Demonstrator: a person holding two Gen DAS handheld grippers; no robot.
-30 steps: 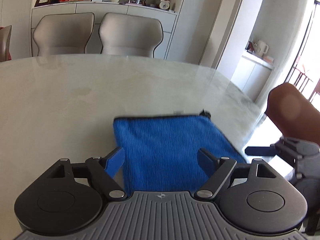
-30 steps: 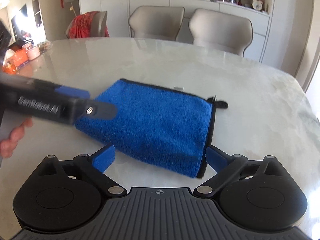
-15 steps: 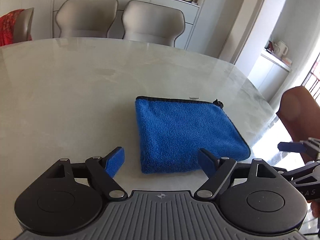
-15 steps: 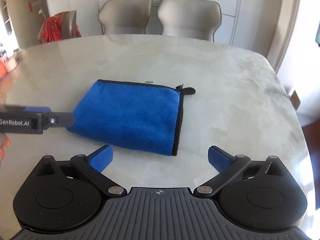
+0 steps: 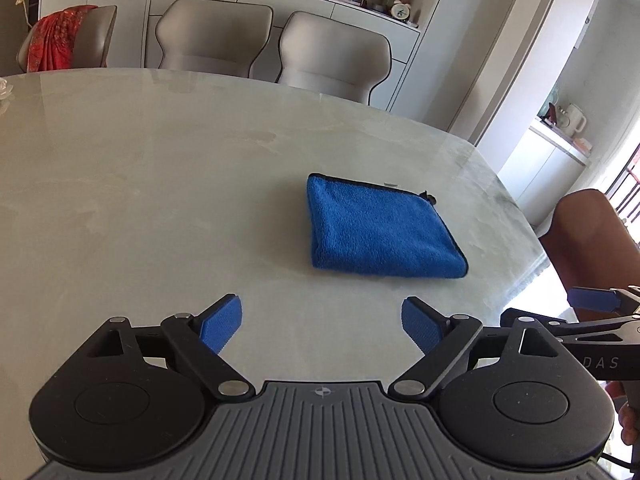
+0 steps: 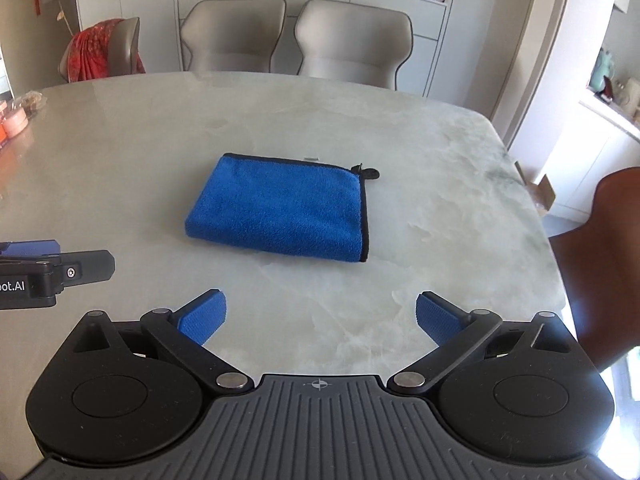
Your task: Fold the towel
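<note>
The blue towel (image 5: 380,230) lay folded into a compact rectangle on the marble table (image 5: 140,200), flat, with its black-trimmed edges on the far side and the right side. The left gripper (image 5: 321,325) was above the table on the near side of the towel, apart from it; its jaws were opening and nothing was between them. The right gripper (image 6: 320,318) also stood with its blue pads wide apart and empty, near the towel but not touching it.
</note>
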